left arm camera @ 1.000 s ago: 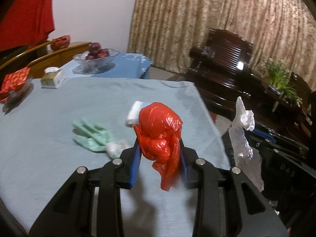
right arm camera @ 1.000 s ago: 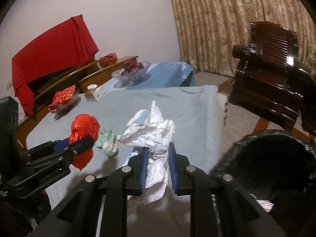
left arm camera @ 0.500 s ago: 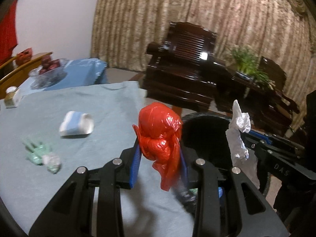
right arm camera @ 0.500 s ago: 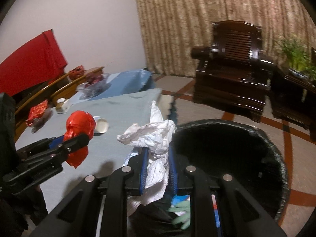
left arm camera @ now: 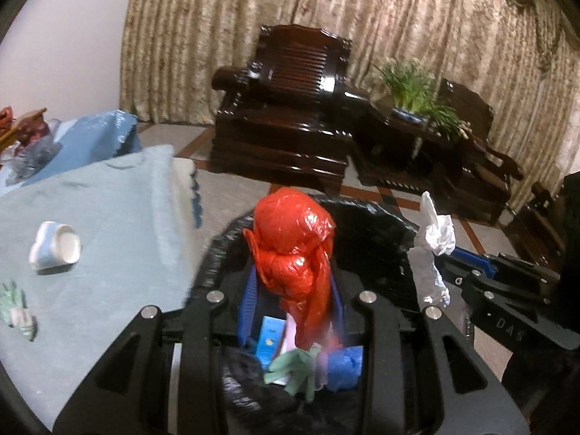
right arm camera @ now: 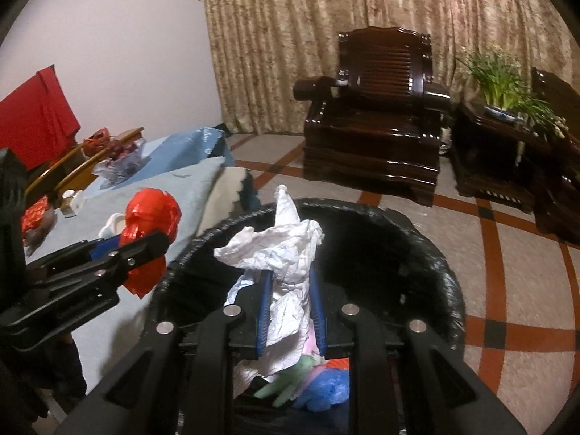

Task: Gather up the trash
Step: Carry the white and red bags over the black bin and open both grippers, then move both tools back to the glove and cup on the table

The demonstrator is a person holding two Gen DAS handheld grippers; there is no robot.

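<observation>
Both hovered level over the black bin (right arm camera: 427, 250): left hand-held gripper (left arm camera: 293, 302) clamped red bag (left arm camera: 293, 243), right hand-held gripper (right arm camera: 290, 311) clamped white paper (right arm camera: 282, 250)

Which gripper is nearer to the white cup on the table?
Left. The left gripper, shut on the red bag, hangs over the bin's table-side edge, beside the cup. The right gripper, shut on the crumpled paper, is further over the bin.

Both wrist views look closely down along their tongs into the shared bin (left arm camera: 380, 224).
</observation>
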